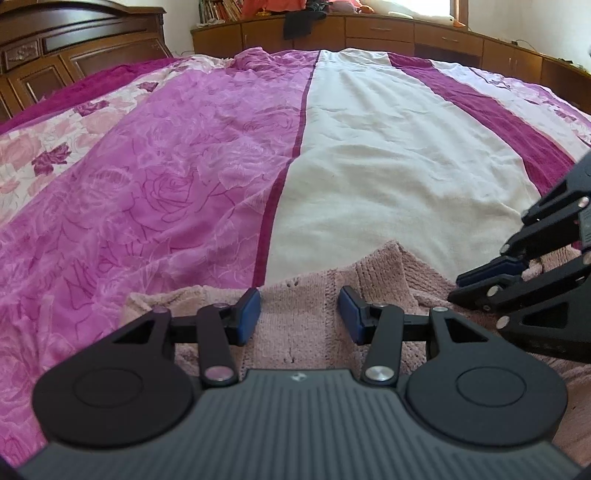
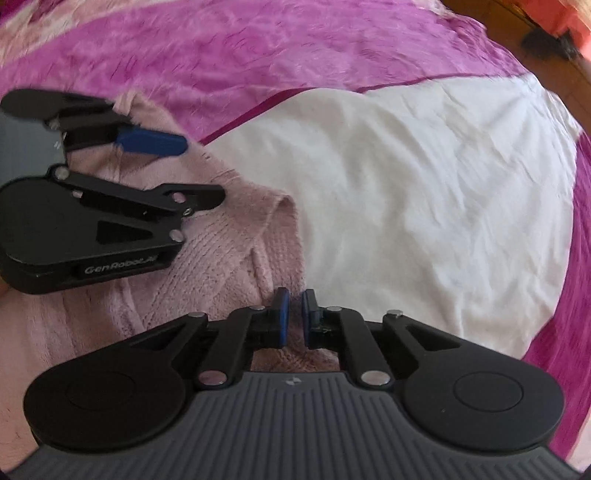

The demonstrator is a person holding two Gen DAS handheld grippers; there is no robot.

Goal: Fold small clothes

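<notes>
**Two tools on a pink knit at the edge of the bed**

My left tool [image 1: 299, 314] sits low over the pink knitted garment [image 1: 306, 295], its blue pads spread wide apart with bare knit showing between them. Nothing is held in it; the pads hang just above or on the wool, and I cannot tell which.

My right tool [image 2: 293, 317] is nearly closed. Its two blue pads stand a narrow gap apart, and a fold of the pink knit runs up between them. From my right wrist view the wool seems pinched there, but I cannot tell whether the pads truly press it.

The garment lies rumpled on the bedspread [image 1: 369, 155], at the near edge of the bed, mostly on the white band and reaching over the dark purple stripe toward the pink rose-printed band. One ribbed edge of it rises in a small peak ahead of my left tool.

The two tools are near each other, the right one coming in from the right side of my left view.

Beyond the bed stand a dark wooden headboard [image 1: 74, 48] at the left and a long row of wooden cabinets [image 1: 369, 33] along the far wall.
</notes>
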